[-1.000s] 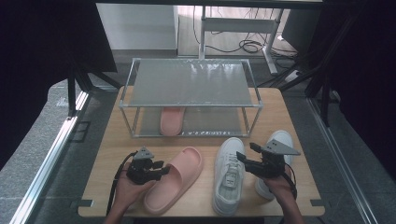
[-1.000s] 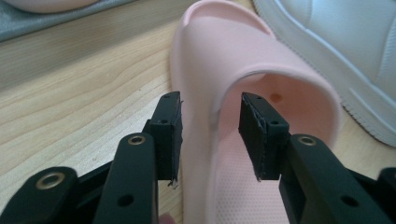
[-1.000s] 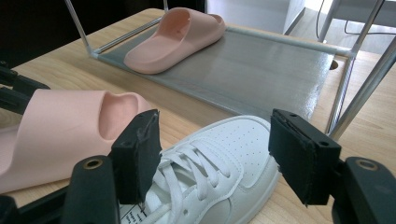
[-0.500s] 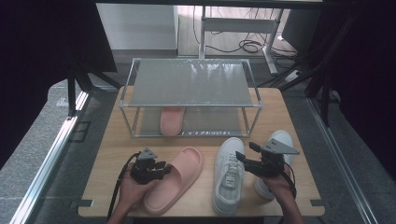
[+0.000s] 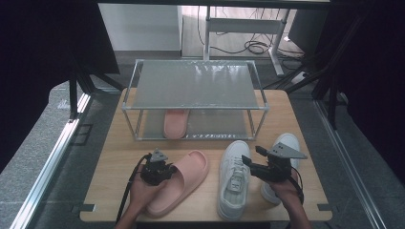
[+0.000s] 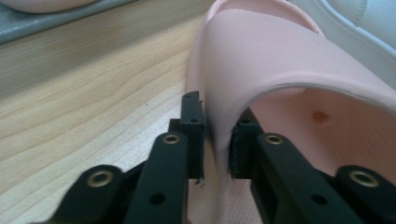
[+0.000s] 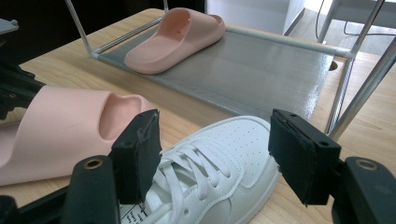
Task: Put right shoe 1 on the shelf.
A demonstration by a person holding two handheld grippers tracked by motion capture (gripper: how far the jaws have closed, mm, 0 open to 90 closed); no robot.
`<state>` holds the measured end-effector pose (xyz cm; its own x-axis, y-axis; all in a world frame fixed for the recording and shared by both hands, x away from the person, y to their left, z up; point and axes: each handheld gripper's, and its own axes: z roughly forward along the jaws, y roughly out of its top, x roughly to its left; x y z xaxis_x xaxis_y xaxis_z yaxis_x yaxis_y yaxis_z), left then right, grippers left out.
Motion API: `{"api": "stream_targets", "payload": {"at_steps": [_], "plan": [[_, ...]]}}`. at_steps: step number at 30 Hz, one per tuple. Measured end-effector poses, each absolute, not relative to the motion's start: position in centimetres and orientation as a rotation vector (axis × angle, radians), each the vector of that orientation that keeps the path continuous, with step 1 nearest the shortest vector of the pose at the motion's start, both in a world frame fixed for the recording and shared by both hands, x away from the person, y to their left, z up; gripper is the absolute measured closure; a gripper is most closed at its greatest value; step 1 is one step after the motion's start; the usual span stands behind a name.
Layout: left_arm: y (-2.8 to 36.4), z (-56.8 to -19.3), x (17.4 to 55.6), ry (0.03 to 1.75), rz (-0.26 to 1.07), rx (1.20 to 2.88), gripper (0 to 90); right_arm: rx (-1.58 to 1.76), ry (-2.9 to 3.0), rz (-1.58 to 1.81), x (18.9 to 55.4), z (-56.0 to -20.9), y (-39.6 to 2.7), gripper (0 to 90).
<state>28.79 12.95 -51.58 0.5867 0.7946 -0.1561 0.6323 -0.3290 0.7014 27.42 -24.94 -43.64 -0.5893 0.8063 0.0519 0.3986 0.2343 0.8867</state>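
Note:
A pink slide lies on the wooden table at the front left, toe pointing away. My left gripper is at its left side. Its jaws have just been closing, and the pads now pinch the edge of the strap, one pad outside and one inside, with my left gripper low over the table. To the right lies a white sneaker. My right gripper hovers over it, open, its pads wide apart on either side of the laces without touching them.
A two-level metal rack stands at the back of the table. A second pink slide sits on the rack's lower shelf. A second white sneaker lies behind my right hand. The table edge runs close in front.
My left gripper has slid a little right onto the pink slide and its jaws have closed on the strap edge. The right gripper has stayed where it was.

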Motion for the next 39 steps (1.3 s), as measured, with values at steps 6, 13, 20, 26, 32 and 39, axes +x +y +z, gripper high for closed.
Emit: {"api": "stream_targets", "payload": {"at_steps": [6, 13, 20, 26, 32, 39], "plan": [[12.8, -51.4, 28.7, 1.152, 0.305, 2.067, 84.1, 1.108, 2.094, 1.312, 27.5, -43.6, -25.0, 34.7], [13.2, -50.5, 28.6, 1.145, 0.321, 2.043, 84.2, 1.109, 2.093, 1.312, 27.5, -43.6, -25.0, 34.7], [13.1, -49.6, 29.2, 1.140, 0.314, 2.013, 84.2, 1.107, 2.094, 1.314, 27.4, -43.6, -25.0, 34.7], [12.1, -49.0, 30.4, 1.132, 0.299, 1.984, 84.0, 1.110, 2.090, 1.315, 27.5, -43.6, -25.0, 34.6], [10.9, -48.4, 31.9, 1.131, 0.305, 1.971, 83.9, 1.111, 2.091, 1.316, 27.5, -43.6, -25.1, 34.7], [9.4, -48.7, 34.5, 1.195, 0.339, 1.918, 83.9, 1.105, 2.094, 1.315, 27.5, -43.6, -25.0, 34.6]]}}
